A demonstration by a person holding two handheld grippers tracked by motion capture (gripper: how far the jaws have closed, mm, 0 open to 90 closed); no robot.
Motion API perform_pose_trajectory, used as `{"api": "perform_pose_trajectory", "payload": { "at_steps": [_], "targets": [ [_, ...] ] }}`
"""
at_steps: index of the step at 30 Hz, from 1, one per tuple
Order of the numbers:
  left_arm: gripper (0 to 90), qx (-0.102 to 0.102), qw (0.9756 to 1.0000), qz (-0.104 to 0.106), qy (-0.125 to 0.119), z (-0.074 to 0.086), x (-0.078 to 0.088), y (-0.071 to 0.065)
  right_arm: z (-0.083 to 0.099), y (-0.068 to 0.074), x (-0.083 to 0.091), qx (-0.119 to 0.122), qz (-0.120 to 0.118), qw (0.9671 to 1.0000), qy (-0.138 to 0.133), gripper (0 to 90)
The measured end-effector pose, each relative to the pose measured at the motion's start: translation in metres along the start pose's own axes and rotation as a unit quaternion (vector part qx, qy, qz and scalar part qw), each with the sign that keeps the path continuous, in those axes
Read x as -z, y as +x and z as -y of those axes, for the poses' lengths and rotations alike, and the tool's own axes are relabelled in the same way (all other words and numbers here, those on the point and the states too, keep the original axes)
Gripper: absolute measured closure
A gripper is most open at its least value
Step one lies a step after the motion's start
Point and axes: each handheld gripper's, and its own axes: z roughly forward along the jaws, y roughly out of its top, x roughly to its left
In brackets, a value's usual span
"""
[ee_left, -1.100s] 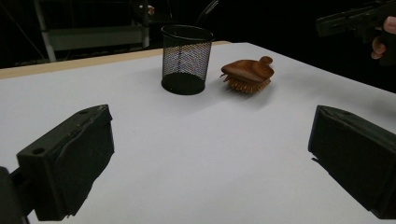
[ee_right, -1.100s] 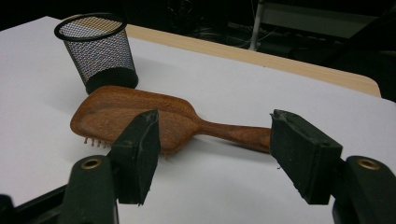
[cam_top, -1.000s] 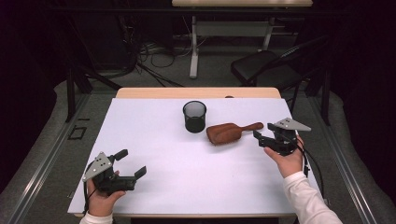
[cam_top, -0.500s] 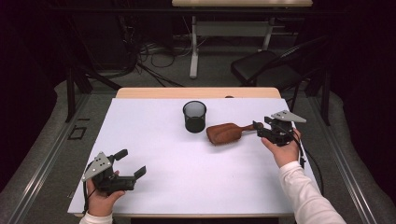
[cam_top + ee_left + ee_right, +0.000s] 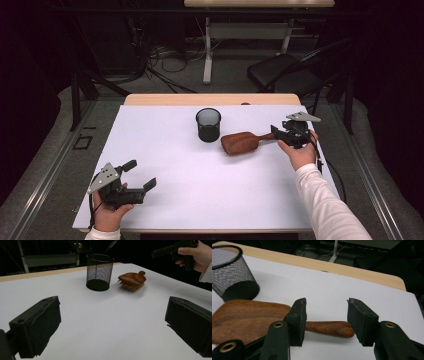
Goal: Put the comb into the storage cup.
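Brush [image 5: 240, 143] lies bristles-down on the desk [image 5: 200, 200] beside the cup [image 5: 208, 125], its handle [image 5: 329, 328] between the right gripper's [image 5: 326, 316] closing, not yet touching fingers. Centre them on the handle before clamping; the left gripper [image 5: 134, 176] rests with fingers apart.

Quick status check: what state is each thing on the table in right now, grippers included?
Wooden brush: lying on the table, bristles down, handle toward the right gripper.
Mesh cup: upright, looks empty, apart from the brush.
Right gripper: jaws just been closing, brush handle between them, pads not yet pressing.
Left gripper: open, holding nothing, resting near the table's front edge.
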Motion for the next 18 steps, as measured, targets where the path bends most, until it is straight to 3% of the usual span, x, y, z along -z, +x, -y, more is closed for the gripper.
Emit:
{"api": "perform_pose_trajectory", "payload": {
  "at_steps": [6, 18],
  "targets": [
    [0.2, 0.001, 1.0000, 0.001, -0.001, 0.000, 0.000, 0.001, -0.002, 0.001, -0.008, -0.001, 0.015, 0.9999, 0.004, 49.4],
    [0.3, 0.013, 0.9999, 0.000, -0.004, 0.000, 0.001, 0.003, 0.002, -0.002, -0.024, -0.041, 0.014, 0.9987, 0.026, 47.9]
  ]
}}
